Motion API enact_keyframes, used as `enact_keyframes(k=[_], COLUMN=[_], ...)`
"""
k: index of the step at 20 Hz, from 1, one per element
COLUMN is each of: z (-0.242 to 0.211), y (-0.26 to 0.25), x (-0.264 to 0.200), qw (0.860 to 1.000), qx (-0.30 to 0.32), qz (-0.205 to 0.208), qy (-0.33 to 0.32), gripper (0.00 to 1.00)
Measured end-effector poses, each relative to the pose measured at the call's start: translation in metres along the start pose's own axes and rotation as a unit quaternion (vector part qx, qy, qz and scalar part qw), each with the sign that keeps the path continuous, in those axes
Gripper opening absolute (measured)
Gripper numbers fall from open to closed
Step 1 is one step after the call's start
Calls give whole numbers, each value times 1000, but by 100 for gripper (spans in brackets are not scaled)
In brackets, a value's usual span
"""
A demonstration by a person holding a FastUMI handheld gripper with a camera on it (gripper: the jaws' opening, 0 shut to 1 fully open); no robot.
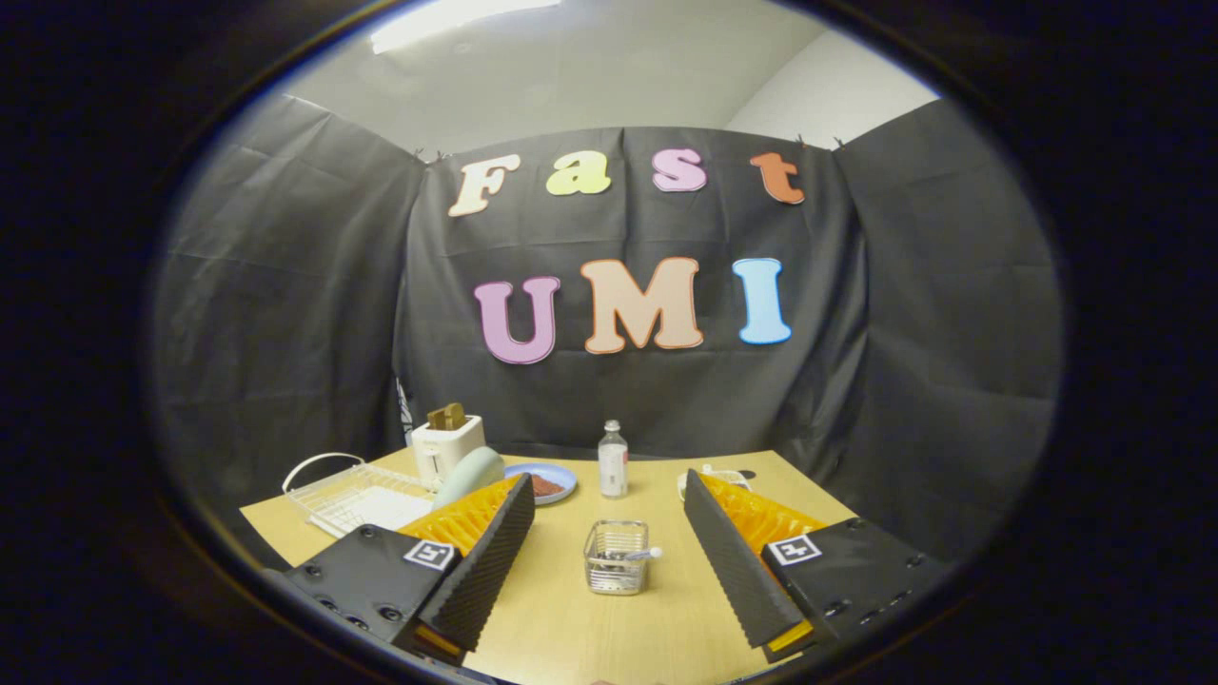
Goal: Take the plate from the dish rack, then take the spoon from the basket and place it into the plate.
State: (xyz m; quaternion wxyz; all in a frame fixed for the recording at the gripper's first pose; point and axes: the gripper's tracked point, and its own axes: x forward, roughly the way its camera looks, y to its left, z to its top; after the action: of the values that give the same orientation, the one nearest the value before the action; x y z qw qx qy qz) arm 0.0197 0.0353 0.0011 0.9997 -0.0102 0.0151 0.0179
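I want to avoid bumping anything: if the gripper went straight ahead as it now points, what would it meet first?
Most likely the basket, which stands on the table between and just ahead of the open gripper fingers. The bottle stands farther along the same line. Depth is hard to judge, so height could carry it over.

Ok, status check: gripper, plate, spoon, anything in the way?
Gripper open, empty. Basket between fingers, spoon handle poking out. Pale plate upright by dish rack. Bottle beyond basket, path clear.
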Motion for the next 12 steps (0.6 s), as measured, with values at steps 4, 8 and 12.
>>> enact_keyframes(k=[4, 8, 12], z=[-5, 6, 16], y=[24, 56, 94], x=[19, 45, 78], qw=[1000, 999, 997], qx=[-1, 3, 6], qz=[16, 46, 72], qy=[20, 20, 32], gripper=[100, 100, 100])
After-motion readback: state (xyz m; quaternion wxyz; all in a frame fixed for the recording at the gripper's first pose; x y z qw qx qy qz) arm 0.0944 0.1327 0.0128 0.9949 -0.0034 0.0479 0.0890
